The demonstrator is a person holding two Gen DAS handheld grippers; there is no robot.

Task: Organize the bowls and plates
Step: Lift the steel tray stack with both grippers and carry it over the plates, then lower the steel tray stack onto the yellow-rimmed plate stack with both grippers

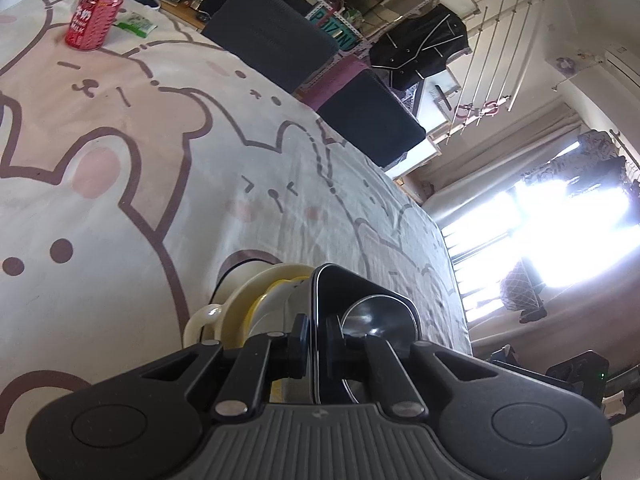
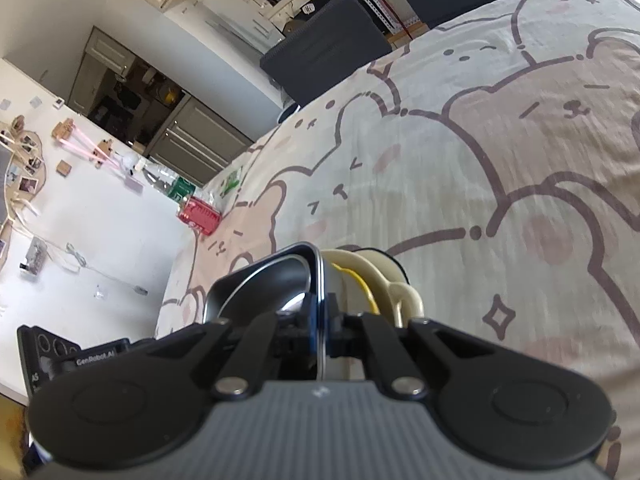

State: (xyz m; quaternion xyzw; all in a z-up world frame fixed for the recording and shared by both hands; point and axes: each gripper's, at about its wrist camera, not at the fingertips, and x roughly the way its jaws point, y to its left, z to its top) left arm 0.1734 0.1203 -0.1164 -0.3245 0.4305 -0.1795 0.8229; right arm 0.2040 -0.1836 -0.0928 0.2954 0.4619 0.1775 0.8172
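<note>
You pinch the dark tray (image 1: 360,292) rim with both hand-held grippers, left (image 1: 317,334) and right (image 2: 319,326), keeping it level beside the cream bowl (image 1: 256,292).

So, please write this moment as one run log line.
left hand-held gripper: shut on dark plate rim | right hand-held gripper: shut on same rim | cream bowl beside

"genrobot.ai" in white letters on black device (image 2: 76,354) at lower left of right wrist view. chinese characters and small white lettering on red can (image 1: 94,16), too small to read further.
</note>
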